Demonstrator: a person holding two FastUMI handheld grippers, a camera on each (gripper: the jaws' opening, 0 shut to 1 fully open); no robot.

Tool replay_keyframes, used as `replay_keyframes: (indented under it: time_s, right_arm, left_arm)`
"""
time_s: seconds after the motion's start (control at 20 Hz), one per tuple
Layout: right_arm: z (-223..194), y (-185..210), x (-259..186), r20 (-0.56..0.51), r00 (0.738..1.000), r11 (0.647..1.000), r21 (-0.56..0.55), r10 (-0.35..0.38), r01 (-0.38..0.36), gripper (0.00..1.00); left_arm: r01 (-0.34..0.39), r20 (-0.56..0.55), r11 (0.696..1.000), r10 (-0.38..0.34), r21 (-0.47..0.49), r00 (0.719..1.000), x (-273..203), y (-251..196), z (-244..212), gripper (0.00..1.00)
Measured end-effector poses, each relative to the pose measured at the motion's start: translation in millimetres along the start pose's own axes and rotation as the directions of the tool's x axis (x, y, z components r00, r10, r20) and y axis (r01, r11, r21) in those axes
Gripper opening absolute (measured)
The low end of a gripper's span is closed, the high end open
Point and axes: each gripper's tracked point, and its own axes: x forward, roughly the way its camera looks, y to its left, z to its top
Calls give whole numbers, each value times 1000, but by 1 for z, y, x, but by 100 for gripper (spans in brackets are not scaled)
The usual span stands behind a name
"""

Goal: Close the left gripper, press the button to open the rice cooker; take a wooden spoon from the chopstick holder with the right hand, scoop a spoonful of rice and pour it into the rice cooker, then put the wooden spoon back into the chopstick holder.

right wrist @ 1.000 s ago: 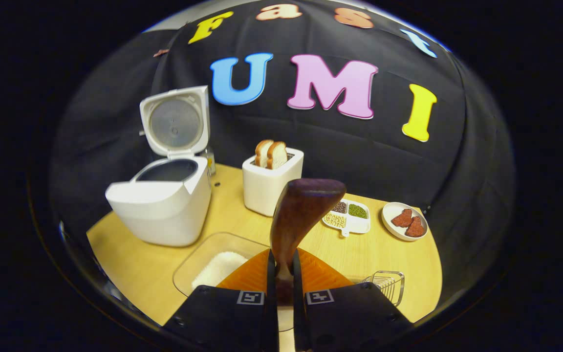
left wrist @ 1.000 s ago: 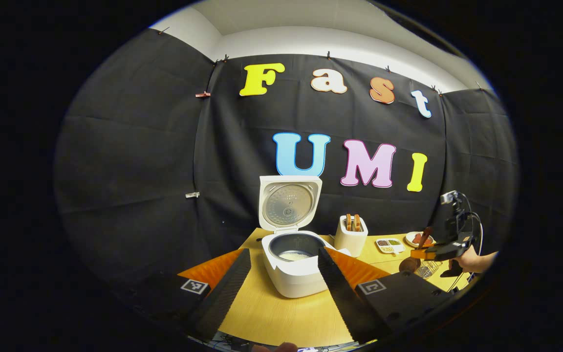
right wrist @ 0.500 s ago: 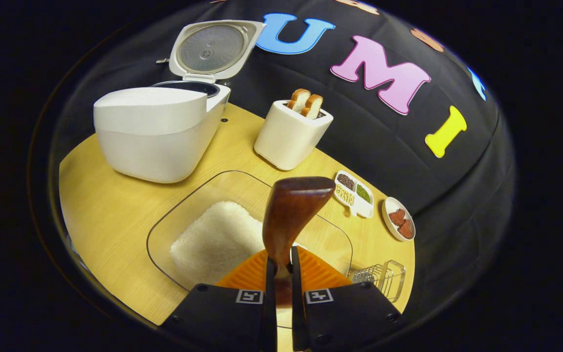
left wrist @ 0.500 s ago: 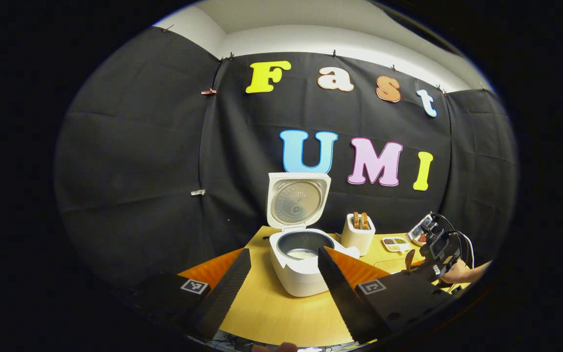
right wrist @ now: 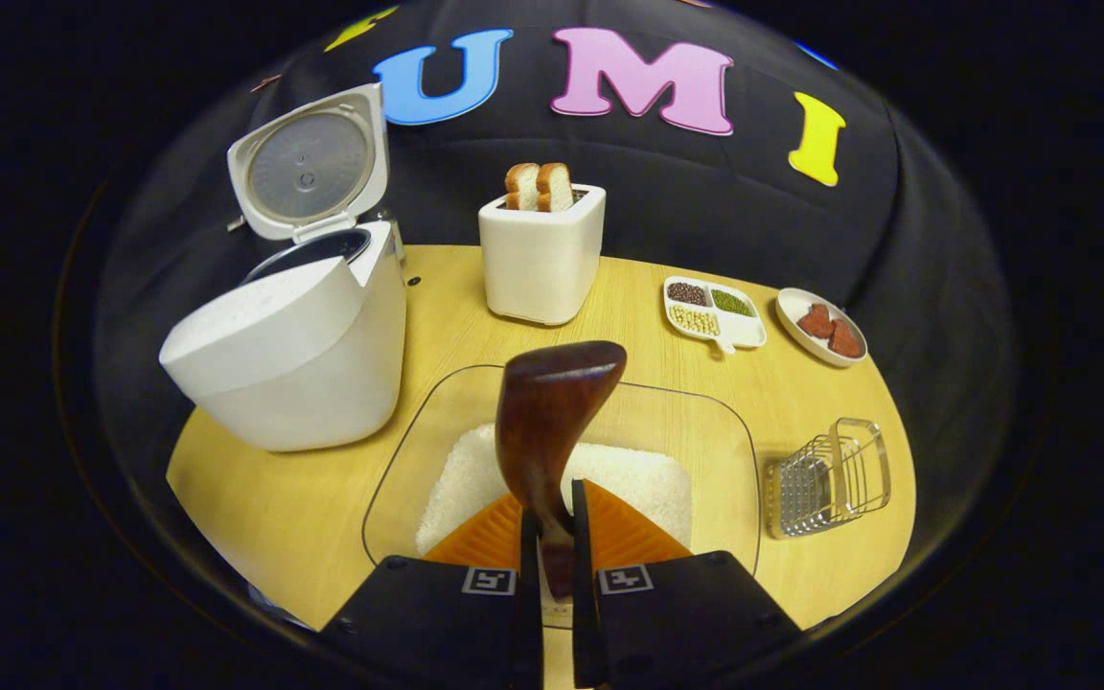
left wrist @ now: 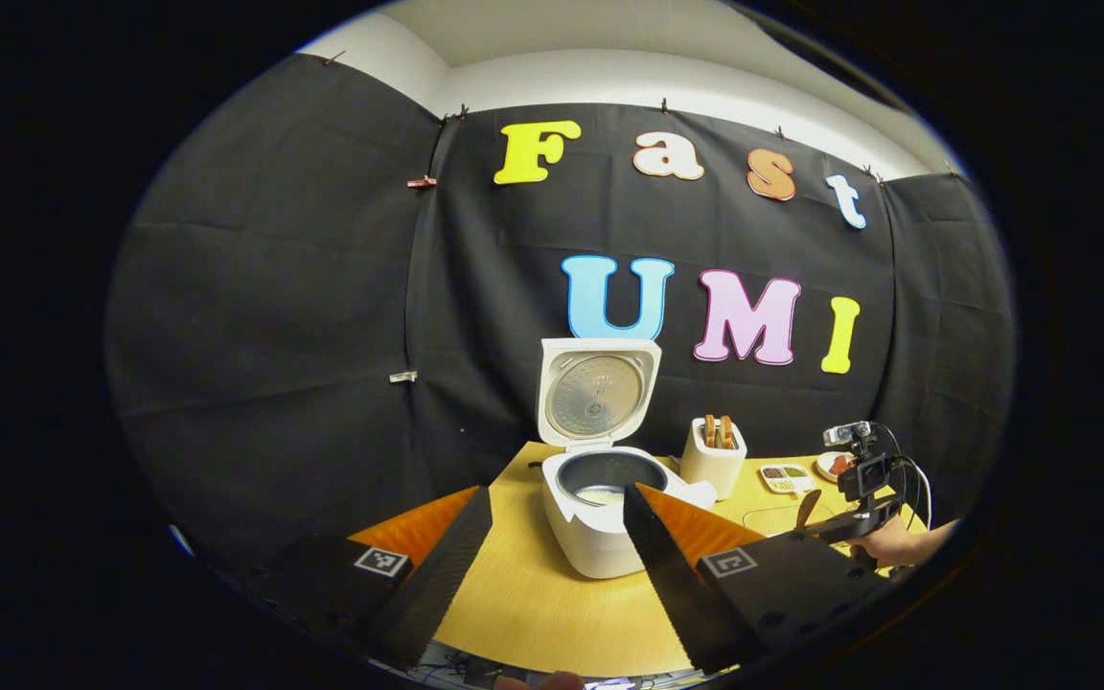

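Observation:
The white rice cooker stands with its lid up, something pale on the bottom of its pot. My left gripper hangs open in front of it, well short, holding nothing. My right gripper is shut on the handle of the dark wooden spoon, whose bowl points up and forward over the rice in a clear glass dish. In the left gripper view that gripper and the hand holding it are at the far right. The wire chopstick holder stands right of the dish.
A white toaster with two bread slices stands behind the dish. Right of it are a divided tray of beans and a small plate with red pieces. The wooden table ends at black cloth walls.
My right gripper has come down and levelled out, bringing the spoon over the rice dish. My left gripper has drawn back slightly; the cooker looks smaller and farther right.

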Motion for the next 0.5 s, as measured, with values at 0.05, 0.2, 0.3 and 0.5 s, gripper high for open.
replay_keyframes:
  time_s: [0.05, 0.2, 0.3, 0.5]
  right_arm:
    - [1, -2, -1, 1, 1000, 998, 56, 8, -8, 17]
    - [3, -11, 3, 8, 999, 968, 248, 31, -32, 17]
    - [4, -15, 5, 19, 998, 935, 349, 63, -66, 17]
    - [5, -21, 9, 44, 992, 875, 467, 116, -123, 17]
  left_arm:
    - [-3, 1, 1000, 3, 0, 1000, 0, 0, 0, 95]
    - [-7, -3, 1000, 7, -2, 1000, -3, 1, -1, 95]
    - [-12, -4, 1000, 12, -5, 1000, -5, 3, -1, 95]
    - [-14, -9, 1000, 14, -12, 1000, -7, 4, -2, 95]
